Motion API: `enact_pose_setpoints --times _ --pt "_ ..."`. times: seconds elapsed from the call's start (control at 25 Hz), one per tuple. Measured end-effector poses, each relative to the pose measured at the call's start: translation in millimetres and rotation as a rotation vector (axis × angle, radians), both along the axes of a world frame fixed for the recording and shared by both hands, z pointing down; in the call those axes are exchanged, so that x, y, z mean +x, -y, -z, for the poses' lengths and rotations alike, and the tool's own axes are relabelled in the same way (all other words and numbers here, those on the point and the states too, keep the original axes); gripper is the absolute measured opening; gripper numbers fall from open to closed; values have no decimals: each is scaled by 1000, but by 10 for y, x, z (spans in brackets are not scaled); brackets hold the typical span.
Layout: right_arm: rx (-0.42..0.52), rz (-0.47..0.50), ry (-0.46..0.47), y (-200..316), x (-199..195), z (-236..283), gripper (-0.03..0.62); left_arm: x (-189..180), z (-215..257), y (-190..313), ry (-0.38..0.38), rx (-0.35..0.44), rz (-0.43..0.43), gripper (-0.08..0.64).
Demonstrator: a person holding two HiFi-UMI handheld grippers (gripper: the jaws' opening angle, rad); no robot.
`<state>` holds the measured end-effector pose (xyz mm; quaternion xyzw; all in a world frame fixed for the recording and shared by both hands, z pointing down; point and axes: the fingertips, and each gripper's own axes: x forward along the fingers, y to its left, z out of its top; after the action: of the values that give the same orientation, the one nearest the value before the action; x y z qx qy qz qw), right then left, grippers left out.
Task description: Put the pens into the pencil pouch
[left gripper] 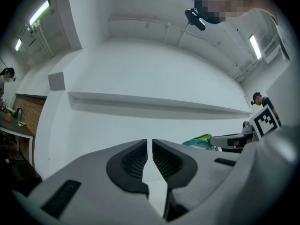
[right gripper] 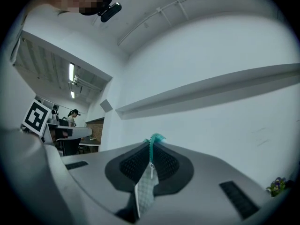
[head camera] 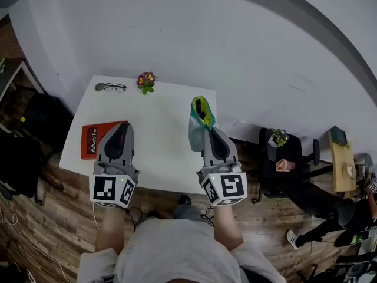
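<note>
- right tongs [head camera: 210,132] are pinched on the pencil pouch [head camera: 199,124], holding it upright above the right edge of the white bench [head camera: 162,128], open mouth facing up.
- in the right gripper view the right tongs [right gripper: 151,150] are clamped on the pouch's teal zipper tape [right gripper: 152,145], with a flap of pale mesh fabric [right gripper: 145,189] hanging down between the jaws.
- yellow-green shows at the pouch's mouth in the head view; what lies inside can't be made out.
- left tongs [head camera: 121,127] sit over the left part of the bench, well apart from the pouch and just beside the red book [head camera: 94,139].
- in the left gripper view the left tongs [left gripper: 150,145] are pressed almost together, only a thin slit between the pads, nothing in it; the pencil pouch [left gripper: 201,140] shows off to the right.
- at the far edge of the bench, a pair of glasses [head camera: 111,87] lies near a small flower pot [head camera: 146,81].
</note>
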<state>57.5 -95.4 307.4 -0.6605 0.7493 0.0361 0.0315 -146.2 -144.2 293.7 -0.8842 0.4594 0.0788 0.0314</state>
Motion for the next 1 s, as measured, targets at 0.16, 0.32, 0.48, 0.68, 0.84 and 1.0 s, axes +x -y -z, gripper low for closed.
enact_pose_setpoints --times 0.16,0.32,0.48,0.68,0.84,1.0 --pt "12 -48 4 -135 -49 16 40 -84 1 -56 3 1 -17 54" --pt "12 -86 1 -259 -85 -3 40 -163 -31 -99 3 -1 -29 54" --pt "15 -105 -4 -363 -127 0 40 -202 -43 -149 -1 -4 -47 54" --pt "16 -117 -7 -424 -189 4 40 -223 -53 -189 -1 -3 -71 54" --pt "16 -126 -5 -460 -223 -5 40 -237 -76 -210 0 -7 -83 54" --pt "19 -139 -2 -486 -238 -3 40 -247 -72 -215 1 -7 -93 54"
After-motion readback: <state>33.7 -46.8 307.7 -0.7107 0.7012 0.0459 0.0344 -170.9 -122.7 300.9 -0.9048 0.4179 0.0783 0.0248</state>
